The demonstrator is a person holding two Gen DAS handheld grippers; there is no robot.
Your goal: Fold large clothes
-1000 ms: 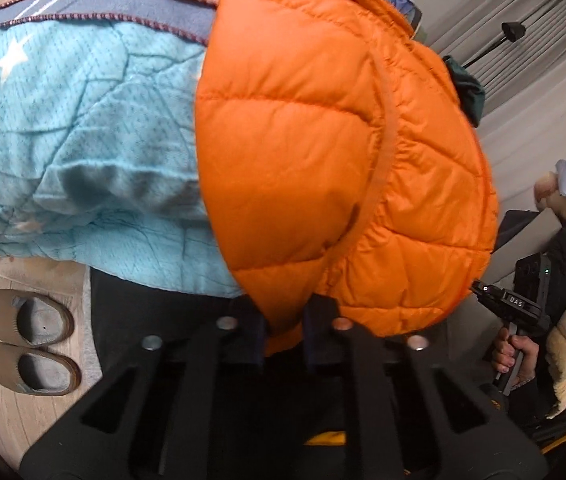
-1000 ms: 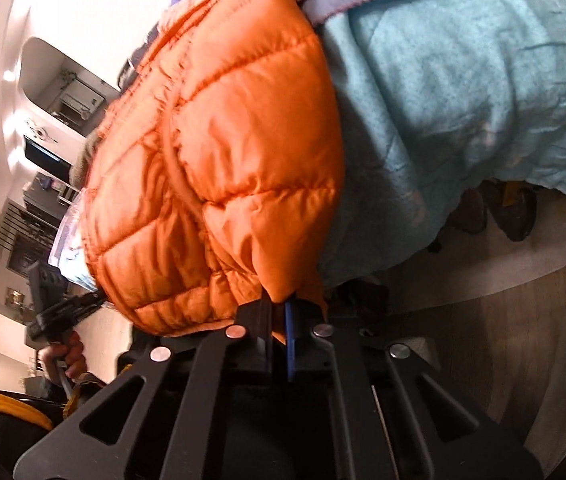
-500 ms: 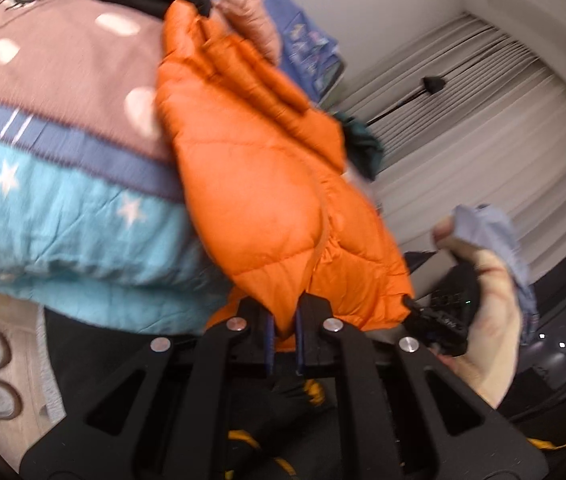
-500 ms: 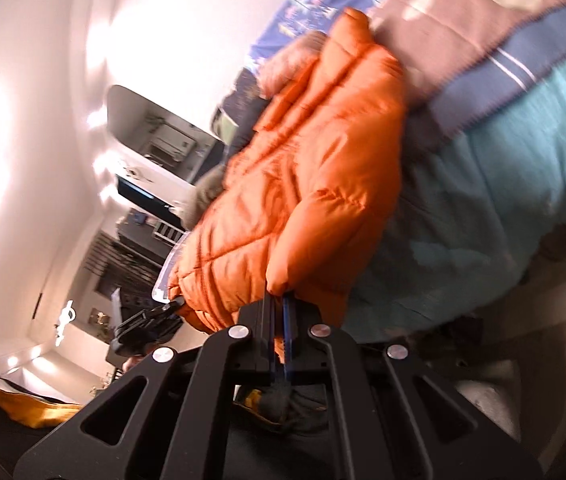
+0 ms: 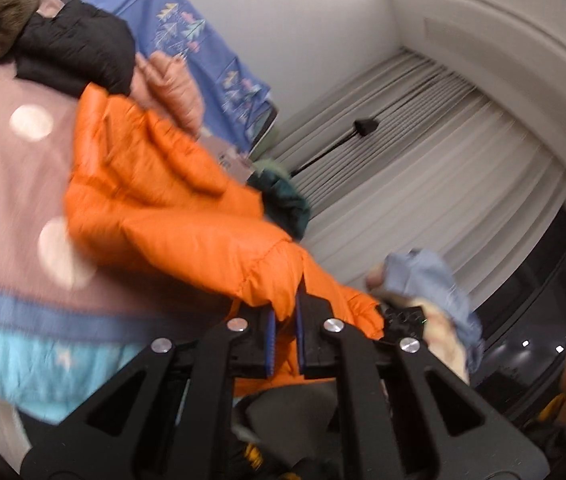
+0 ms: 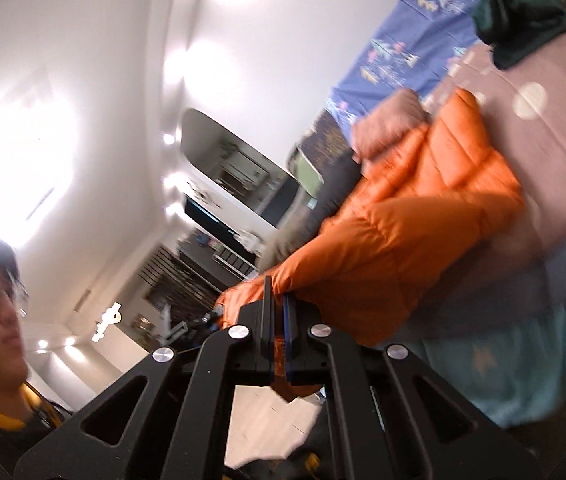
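Left claw (image 5: pixel 285 322) clamped tight on an edge of the orange puffer jacket (image 5: pixel 171 216); right claw (image 6: pixel 278 320) likewise pinched shut on another edge of it (image 6: pixel 403 240). Jacket stretched from both claws out onto the bed (image 5: pixel 7 200), lying across a dusty-pink quilt with pale dots over a blue band and turquoise starred panel. Beyond it, a black garment (image 5: pixel 75 56), a pink puffer piece (image 5: pixel 171 84) and a blue patterned cloth (image 5: pixel 199 36). White pleated curtains (image 5: pixel 443 168) at right; white ceiling with bright lights (image 6: pixel 23 152) in the right wrist view.
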